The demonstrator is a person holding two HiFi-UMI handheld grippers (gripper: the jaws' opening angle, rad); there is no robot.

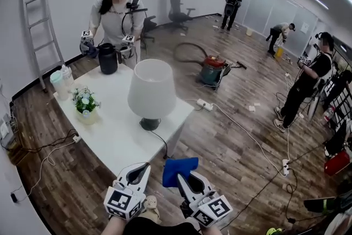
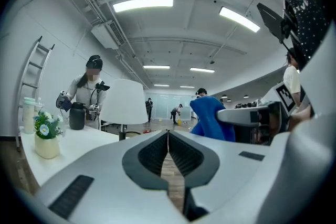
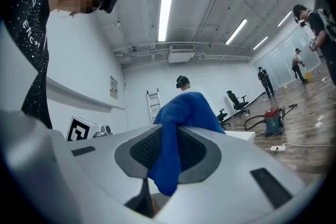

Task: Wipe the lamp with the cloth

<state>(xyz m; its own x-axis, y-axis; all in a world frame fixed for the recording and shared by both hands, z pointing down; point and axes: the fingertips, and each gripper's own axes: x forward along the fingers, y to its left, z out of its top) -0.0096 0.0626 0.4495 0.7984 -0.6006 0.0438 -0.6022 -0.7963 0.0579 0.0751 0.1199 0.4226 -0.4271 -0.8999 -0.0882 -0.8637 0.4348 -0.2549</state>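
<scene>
at the bottom centre of the head view, the right gripper (image 1: 183, 178) has its jaws clamped on a blue cloth (image 1: 179, 168), which bunches above the tips and hangs down between them. just left of it, the left gripper (image 1: 144, 167) has its jaws pressed together with nothing between them. both are held off the near edge of the white table (image 1: 115, 135). the lamp (image 1: 152, 88), white-shaded on a dark base, stands upright on the table in mid-frame, apart from the cloth. a black jug (image 1: 108, 58) sits toward the upper left.
</scene>
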